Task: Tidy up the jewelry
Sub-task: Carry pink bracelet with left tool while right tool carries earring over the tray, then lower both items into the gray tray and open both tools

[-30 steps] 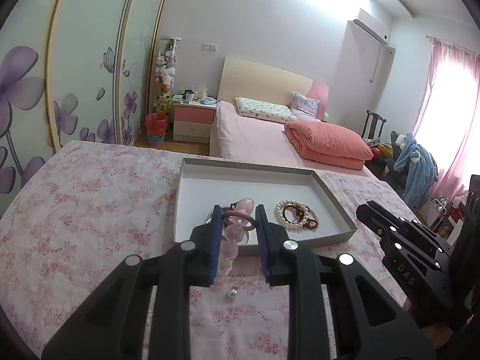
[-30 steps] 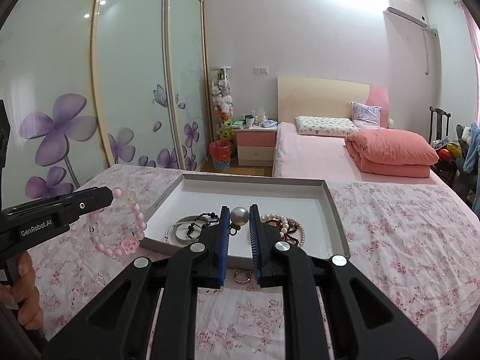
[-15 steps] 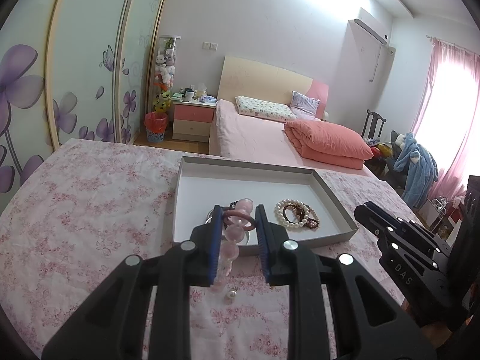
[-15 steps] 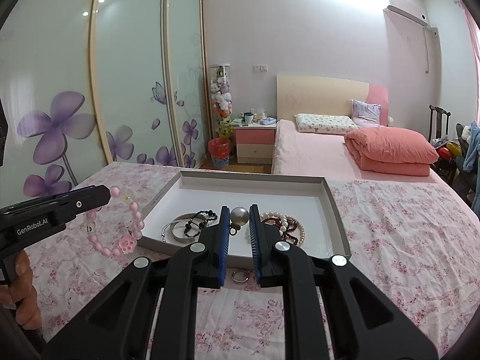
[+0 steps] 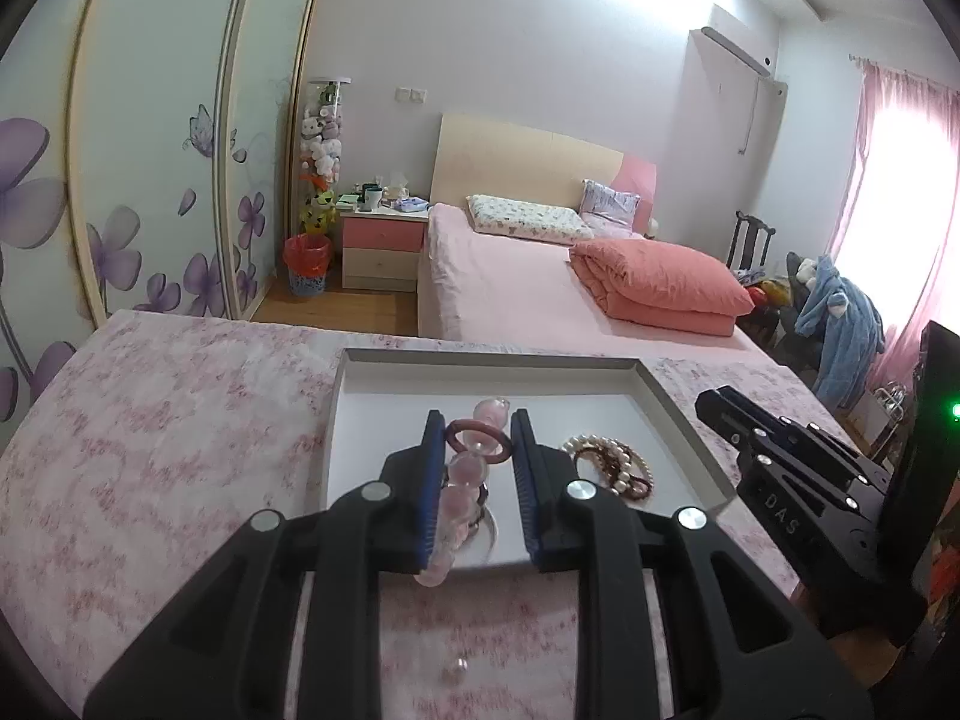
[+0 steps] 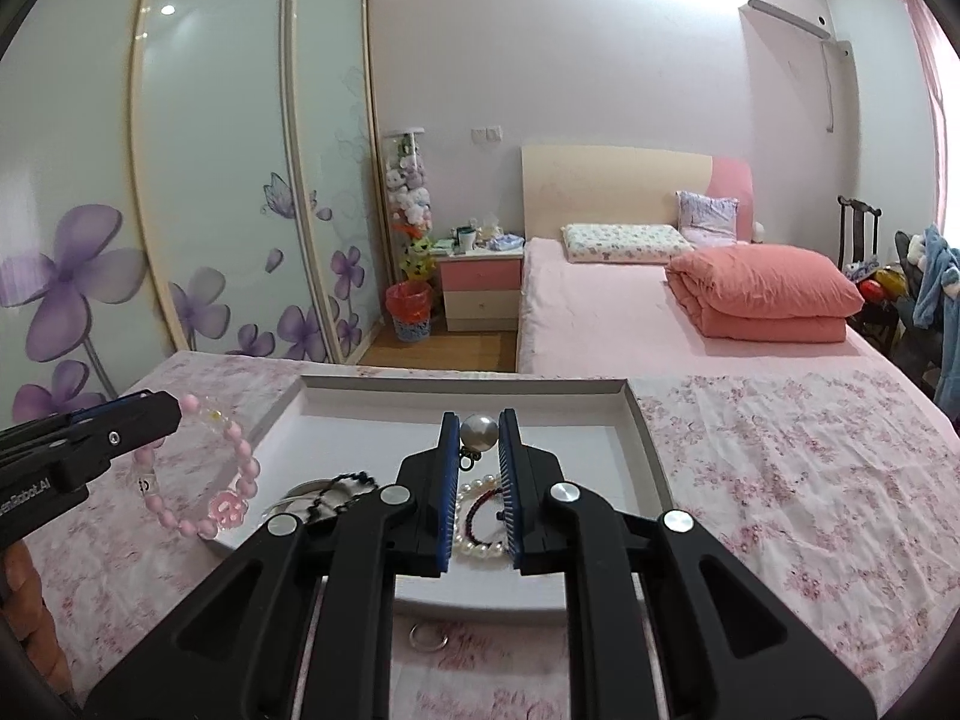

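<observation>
A: We see the left gripper (image 5: pixel 474 444) clamped on a pink bead bracelet (image 5: pixel 459 492); its beads are round, glossy and translucent, and a darker pink ring at the top sits pinched between the ribbed blue pads (image 5: pixel 433 480); the rest of the strand hangs down between the black fingers.

B: From the right wrist view we read the same bracelet (image 6: pixel 198 480) as a loop of small matte pink beads with a flower-shaped charm at the bottom, dangling from the left gripper (image 6: pixel 165 414) above the floral cloth (image 6: pixel 780 480), just beside the tray's left rim.

A: And the right gripper (image 6: pixel 479 435) is closed on a pearl earring (image 6: pixel 479 431); the pearl is a smooth grey-white sphere with a small dark hook below it (we cannot make out the hook's exact shape); it hangs over the tray.

B: The tray (image 6: pixel 645 450) is shallow and rectangular, with grey cardboard-like walls and a plain white floor; inside we see a pearl strand (image 6: pixel 477 540) coiled with a dark red cord, and to the left a black bead loop (image 6: pixel 342 483) lying over silver bangles (image 6: pixel 294 495).

A: In front of the tray, on the cloth, lies a thin metal ring (image 6: pixel 429 639); the left wrist view shows a single loose pearl (image 5: pixel 454 671) on the cloth too; the fabric is pink, flower-printed and lightly creased.
</observation>
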A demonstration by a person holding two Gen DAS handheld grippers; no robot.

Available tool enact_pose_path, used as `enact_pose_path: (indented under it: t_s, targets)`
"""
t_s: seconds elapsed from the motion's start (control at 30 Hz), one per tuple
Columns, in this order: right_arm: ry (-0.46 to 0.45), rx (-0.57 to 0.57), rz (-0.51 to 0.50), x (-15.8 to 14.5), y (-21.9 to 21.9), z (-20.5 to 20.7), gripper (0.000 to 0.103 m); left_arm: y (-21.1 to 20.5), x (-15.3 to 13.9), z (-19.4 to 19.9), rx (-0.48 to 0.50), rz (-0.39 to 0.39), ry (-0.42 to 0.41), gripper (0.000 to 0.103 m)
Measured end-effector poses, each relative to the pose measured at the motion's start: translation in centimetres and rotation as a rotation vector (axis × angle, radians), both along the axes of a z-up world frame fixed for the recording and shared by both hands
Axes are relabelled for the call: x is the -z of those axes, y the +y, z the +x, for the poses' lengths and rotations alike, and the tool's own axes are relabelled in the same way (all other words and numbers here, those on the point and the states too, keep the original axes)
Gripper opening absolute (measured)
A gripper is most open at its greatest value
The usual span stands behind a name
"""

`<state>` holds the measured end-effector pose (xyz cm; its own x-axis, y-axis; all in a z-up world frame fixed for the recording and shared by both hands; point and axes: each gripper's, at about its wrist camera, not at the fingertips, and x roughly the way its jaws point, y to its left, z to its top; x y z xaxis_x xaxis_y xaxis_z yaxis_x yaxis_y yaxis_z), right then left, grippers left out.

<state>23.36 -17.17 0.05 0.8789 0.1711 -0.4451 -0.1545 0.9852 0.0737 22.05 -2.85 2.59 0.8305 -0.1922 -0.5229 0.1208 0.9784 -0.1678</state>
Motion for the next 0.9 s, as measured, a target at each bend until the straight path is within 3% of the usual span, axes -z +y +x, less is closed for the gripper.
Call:
enact_pose_path:
  t_s: [0.5,0.57,0.67,0.9]
  targets:
    - [0.142,-0.013,0.034,3.9,0.5,5.1,0.014,-1.2,3.7,5.9,0.01,0.0,0.085,0.023]
    - [0.163,-0.016,0.048,4.1,0.3,5.3,0.015,-1.1,4.0,6.3,0.007,-0.01,0.095,0.023]
    - [0.164,-0.008,0.056,4.0,-0.3,5.2,0.026,-0.5,3.9,6.4,-0.003,-0.026,0.092,0.027]
    - [0.151,0.012,0.077,3.4,-1.7,3.5,0.026,1.6,3.4,5.4,-0.04,-0.038,0.094,0.029]
